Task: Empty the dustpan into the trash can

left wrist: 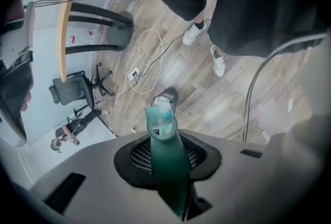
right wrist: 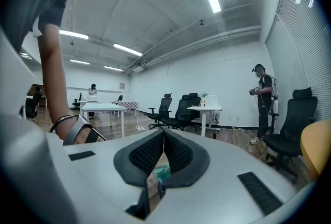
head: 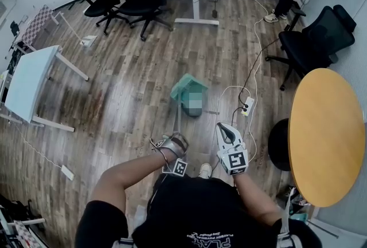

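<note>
Head view, centre: a teal plastic dustpan (head: 188, 86) tips over a small round trash can (head: 195, 109) on the wood-plank floor (head: 132, 86). Left gripper view: the left gripper's (left wrist: 166, 161) mesh-padded fingers (left wrist: 137, 155) clamp its flat, tapered handle. Right gripper view: the right gripper's (right wrist: 164, 135) ribbed black fingers (right wrist: 180, 153) meet, empty.

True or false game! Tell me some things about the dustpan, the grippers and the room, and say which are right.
1. The left gripper grips the dustpan by its handle. True.
2. The right gripper holds a brush. False: it is shut, with nothing in it.
3. The dustpan is at the trash can. True.
4. The round table is blue. False: it is yellow.
</note>
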{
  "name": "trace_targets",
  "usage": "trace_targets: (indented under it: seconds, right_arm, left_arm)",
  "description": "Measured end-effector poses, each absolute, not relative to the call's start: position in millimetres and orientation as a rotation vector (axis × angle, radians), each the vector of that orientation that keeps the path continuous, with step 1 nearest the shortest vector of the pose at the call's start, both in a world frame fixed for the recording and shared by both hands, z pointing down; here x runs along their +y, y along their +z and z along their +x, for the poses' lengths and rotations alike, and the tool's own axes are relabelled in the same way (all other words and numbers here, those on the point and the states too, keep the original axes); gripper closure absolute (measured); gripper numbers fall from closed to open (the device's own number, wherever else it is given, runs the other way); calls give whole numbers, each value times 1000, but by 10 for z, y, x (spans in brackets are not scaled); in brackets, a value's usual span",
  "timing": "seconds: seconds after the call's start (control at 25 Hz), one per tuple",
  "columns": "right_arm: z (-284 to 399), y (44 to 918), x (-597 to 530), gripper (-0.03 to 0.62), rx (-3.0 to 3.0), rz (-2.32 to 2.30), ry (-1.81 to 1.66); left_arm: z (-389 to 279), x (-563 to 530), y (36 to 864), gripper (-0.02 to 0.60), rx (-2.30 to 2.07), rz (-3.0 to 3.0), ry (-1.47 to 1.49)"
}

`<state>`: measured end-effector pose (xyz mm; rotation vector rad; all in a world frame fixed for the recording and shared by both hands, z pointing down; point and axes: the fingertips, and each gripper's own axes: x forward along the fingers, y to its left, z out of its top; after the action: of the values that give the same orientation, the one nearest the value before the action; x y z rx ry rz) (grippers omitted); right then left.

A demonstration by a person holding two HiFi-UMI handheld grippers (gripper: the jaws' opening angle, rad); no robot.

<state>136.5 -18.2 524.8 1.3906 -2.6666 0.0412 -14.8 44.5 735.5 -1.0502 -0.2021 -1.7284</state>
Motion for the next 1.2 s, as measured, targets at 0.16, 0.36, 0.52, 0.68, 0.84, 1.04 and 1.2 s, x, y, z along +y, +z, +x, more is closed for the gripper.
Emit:
trace_targets:
  seconds: [0.16,0.36,0.52,0.68,0.84,1.04,1.2]
  right_arm:
    - [1353,5257,-189,571,-2675,1381,41]
    - [1356,5307,-187,571,-2677,1368,57]
    - [1374,5323,-203,570,-2676,1360,57]
    - [1358,5339,-190,571,-2678,1353,59]
    - [1322,5331,-177,571,-2686,1338,55]
    - [1249,5312,-144,571,-2710,1332,62]
    - [1242,5286,-89,571,-2717,1330,57]
  left_arm:
    - [-203,447,7342,482,-286,-936,-1698]
    - [-207,450,7368,479,-308,-896,-1689]
    - [-230,447,7375,477,-323,-884,-1695]
    - [-264,457,7378,474,-317,-882,-1699]
    - [-293,373,7310,474,-332,-782,-1688]
    - [-270,412,7309,461,-465,-691,-1682]
    - [-238,631,7436,460,-588,-662,-1641]
